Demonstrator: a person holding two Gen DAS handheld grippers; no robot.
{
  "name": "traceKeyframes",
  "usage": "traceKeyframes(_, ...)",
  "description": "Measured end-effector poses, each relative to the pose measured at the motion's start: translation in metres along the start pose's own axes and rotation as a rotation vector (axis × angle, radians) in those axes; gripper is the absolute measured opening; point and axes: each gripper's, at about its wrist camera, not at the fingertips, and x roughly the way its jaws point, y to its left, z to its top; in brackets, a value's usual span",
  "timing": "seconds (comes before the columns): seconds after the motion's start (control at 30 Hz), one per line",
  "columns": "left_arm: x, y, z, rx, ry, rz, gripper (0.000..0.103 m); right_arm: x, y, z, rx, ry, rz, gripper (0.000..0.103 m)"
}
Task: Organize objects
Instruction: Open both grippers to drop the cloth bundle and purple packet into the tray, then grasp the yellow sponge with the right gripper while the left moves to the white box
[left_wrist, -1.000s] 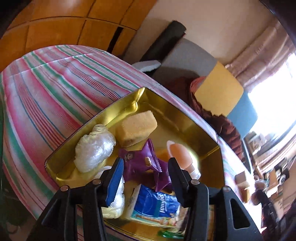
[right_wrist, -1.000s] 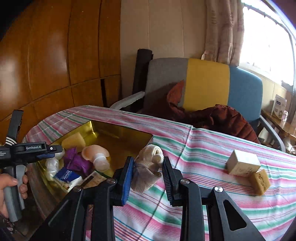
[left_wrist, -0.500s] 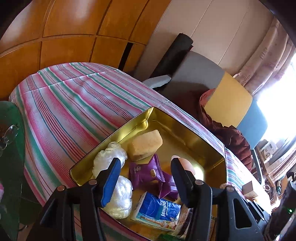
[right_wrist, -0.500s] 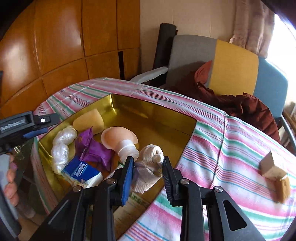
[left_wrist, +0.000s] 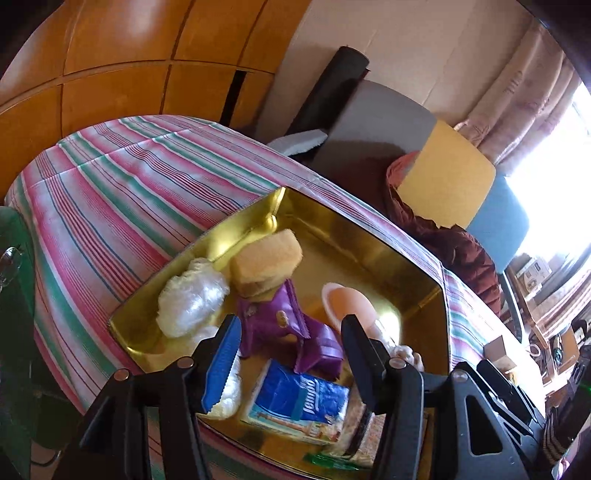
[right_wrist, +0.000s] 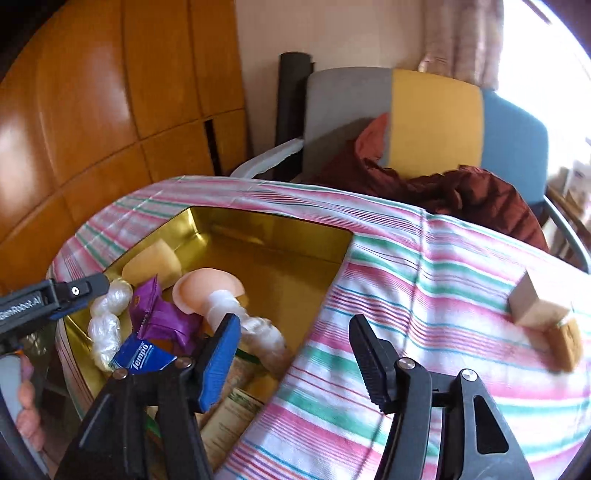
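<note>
A gold tin (left_wrist: 369, 236) on the striped tablecloth holds a yellow sponge (left_wrist: 267, 258), a purple packet (left_wrist: 284, 325), clear plastic bundles (left_wrist: 192, 301), a blue tissue pack (left_wrist: 303, 400) and a peach-coloured cup shape (left_wrist: 347, 302). My left gripper (left_wrist: 291, 332) hovers open above the packet, touching nothing. In the right wrist view the white cloth roll (right_wrist: 264, 334) lies inside the tin (right_wrist: 280, 225) beside the peach shape (right_wrist: 207, 291). My right gripper (right_wrist: 291, 332) hangs over the tin's near right corner; its jaws are opening with nothing between them. The left gripper (right_wrist: 99, 286) enters from the left.
On the cloth to the right sit a cardboard box (right_wrist: 532, 302) and a brown sponge block (right_wrist: 565, 345). A chair with a dark red garment (right_wrist: 443, 184) stands behind the table. Wooden panels line the left wall. A printed paper pack (right_wrist: 229, 413) lies in the tin's near end.
The right gripper moved over the tin, opened and let go of the white cloth roll, which now lies in the tin. The left gripper widened and drew back a little.
</note>
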Motion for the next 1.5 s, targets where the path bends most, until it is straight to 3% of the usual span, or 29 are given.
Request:
traceKeyframes(0.2,-0.001,-0.018,-0.008,0.050,0.015,-0.041,0.057,-0.013,-0.024,-0.011,0.058,0.001,-0.047,0.064)
traceKeyframes(0.63,-0.009,-0.084,-0.041,0.282,0.089,-0.255,0.057,-0.029,-0.090,-0.044,0.123,0.035,-0.159,0.067)
traceKeyframes(0.77,-0.009,-0.104,-0.060,0.354,0.133,-0.283,0.057,-0.034,-0.127,-0.058,0.158,0.061,-0.210,0.069)
traceKeyframes(0.93,-0.009,-0.122,-0.075,0.405,0.172,-0.313,0.057,-0.044,-0.184,-0.064,0.185,0.054,-0.309,0.081)
traceKeyframes(1.17,-0.011,-0.147,-0.091,0.483,0.199,-0.334,0.057,-0.044,-0.276,-0.044,0.199,0.029,-0.425,0.091)
traceKeyframes(1.4,-0.010,-0.171,-0.106,0.550,0.242,-0.353,0.057,-0.017,-0.324,-0.037,0.159,0.059,-0.449,0.091)
traceKeyframes(1.5,-0.007,-0.179,-0.112,0.573,0.257,-0.356,0.057,-0.007,-0.335,-0.038,0.199,0.077,-0.412,0.077)
